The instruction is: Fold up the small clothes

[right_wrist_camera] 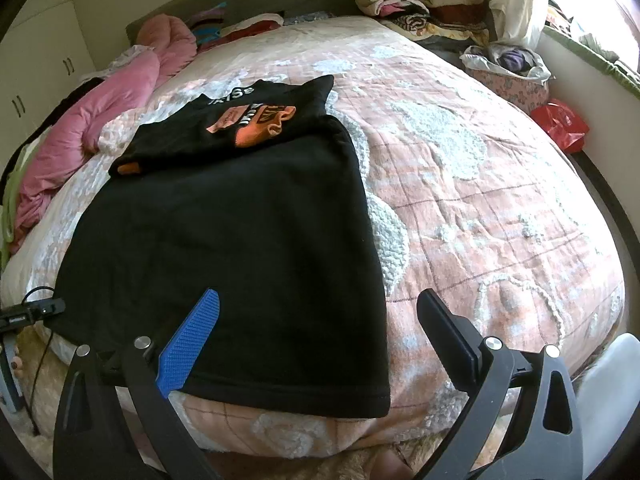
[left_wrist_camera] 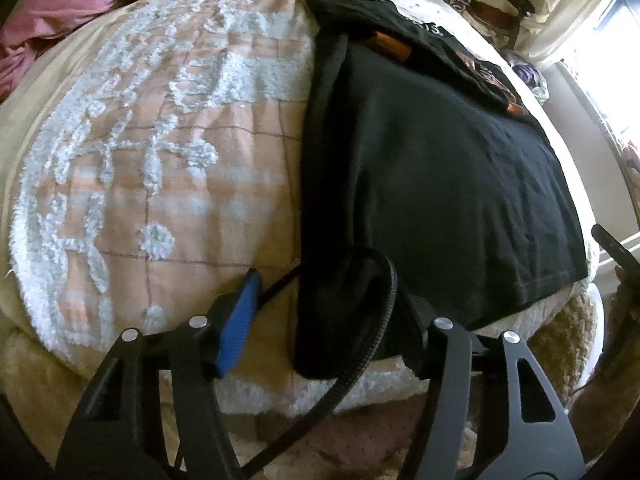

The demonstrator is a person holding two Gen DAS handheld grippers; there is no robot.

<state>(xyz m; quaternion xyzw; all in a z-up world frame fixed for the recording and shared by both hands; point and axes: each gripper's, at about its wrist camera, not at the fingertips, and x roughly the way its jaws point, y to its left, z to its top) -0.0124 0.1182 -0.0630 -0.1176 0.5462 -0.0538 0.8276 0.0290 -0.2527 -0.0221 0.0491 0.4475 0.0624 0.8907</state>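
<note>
A black T-shirt [right_wrist_camera: 224, 240] with an orange print [right_wrist_camera: 256, 124] lies on the bed, its upper part folded back over itself. In the left wrist view the shirt [left_wrist_camera: 440, 168] fills the right half, and its near left corner drapes between my left gripper's fingers. My left gripper [left_wrist_camera: 320, 312] is open around that corner, its blue pad [left_wrist_camera: 238, 324] to the left of the cloth. My right gripper [right_wrist_camera: 320, 332] is open and empty over the shirt's near right hem, with its blue pad [right_wrist_camera: 188, 344] over the cloth.
The bed has a pink and white quilt [right_wrist_camera: 480, 184]. A pink duvet [right_wrist_camera: 100, 120] lies bunched at the left. Stacked clothes [right_wrist_camera: 424, 0] sit at the head. A basket [right_wrist_camera: 508, 72] and a red bag [right_wrist_camera: 560, 124] stand by the window.
</note>
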